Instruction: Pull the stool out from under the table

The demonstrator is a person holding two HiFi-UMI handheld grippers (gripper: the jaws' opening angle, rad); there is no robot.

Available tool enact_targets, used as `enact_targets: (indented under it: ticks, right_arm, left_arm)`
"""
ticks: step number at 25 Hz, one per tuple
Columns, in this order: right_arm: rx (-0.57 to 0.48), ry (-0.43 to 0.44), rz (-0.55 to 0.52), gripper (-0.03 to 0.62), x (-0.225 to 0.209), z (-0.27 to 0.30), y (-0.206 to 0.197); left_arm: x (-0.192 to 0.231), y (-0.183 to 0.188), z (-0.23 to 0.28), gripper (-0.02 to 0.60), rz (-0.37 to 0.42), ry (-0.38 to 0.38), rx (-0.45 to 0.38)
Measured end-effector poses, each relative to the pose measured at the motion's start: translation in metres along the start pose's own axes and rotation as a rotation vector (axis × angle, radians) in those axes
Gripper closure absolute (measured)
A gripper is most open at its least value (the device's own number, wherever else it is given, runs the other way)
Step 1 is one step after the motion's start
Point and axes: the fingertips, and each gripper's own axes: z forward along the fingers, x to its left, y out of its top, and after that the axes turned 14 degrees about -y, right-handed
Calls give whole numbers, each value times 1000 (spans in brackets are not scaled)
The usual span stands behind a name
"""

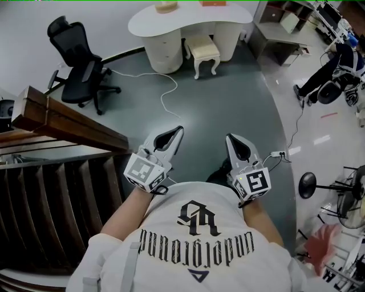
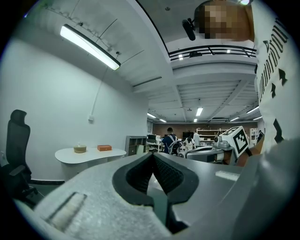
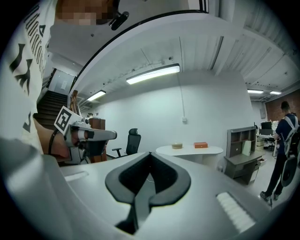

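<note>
**A:** So, where is the stool?

**B:** Across the grey floor, tucked partway beneath the white curved bench, between its two pedestals. The cushioned seat and the curled front legs poke out toward us.

**A:** And the grippers?

**B:** Both are well apart from it, held close in front of the person's chest. The left gripper has its jaws pressed together on nothing. The right gripper is likewise closed and empty.

**A:** What would make this step go well?

**B:** I'd say the approach comes first. Walk up to the stool and step clear of the white cable that snakes over the floor. The black office chair stands off to the left, out of the way. Spread the jaws only once near the stool, then take the front rim of the seat from both sides. Draw it straight back and level, so the legs don't knock the pedestals.

**A:** Anything you can't make out?

**B:** The rear legs and the back of the seat sit under the bench top, so I can't tell how deep it goes. In both gripper views the bench shows, but each gripper's own body covers the spot where the stool would be. At this range I can't judge whether the seat rim offers a firm hold.
</note>
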Motion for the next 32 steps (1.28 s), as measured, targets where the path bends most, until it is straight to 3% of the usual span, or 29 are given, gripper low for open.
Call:
enact_targets:
  ticks: [12,18,25,32]
  right_arm:
    - [1,9,10,592,-223,47,-1]
    - [28,15,22,592,-309,54,-11]
    - [63,28,36,592,-341,76,-28]
    - [97,33,35,591,-354,98,-34]
  left_arm:
    - [19,-3,213,577,-3,27,42]
    - [17,-8,290,577,-13,37,70]
    - [38,-22,321,577,-47,55,102]
    - [61,-26,346,577,-47,34,81]
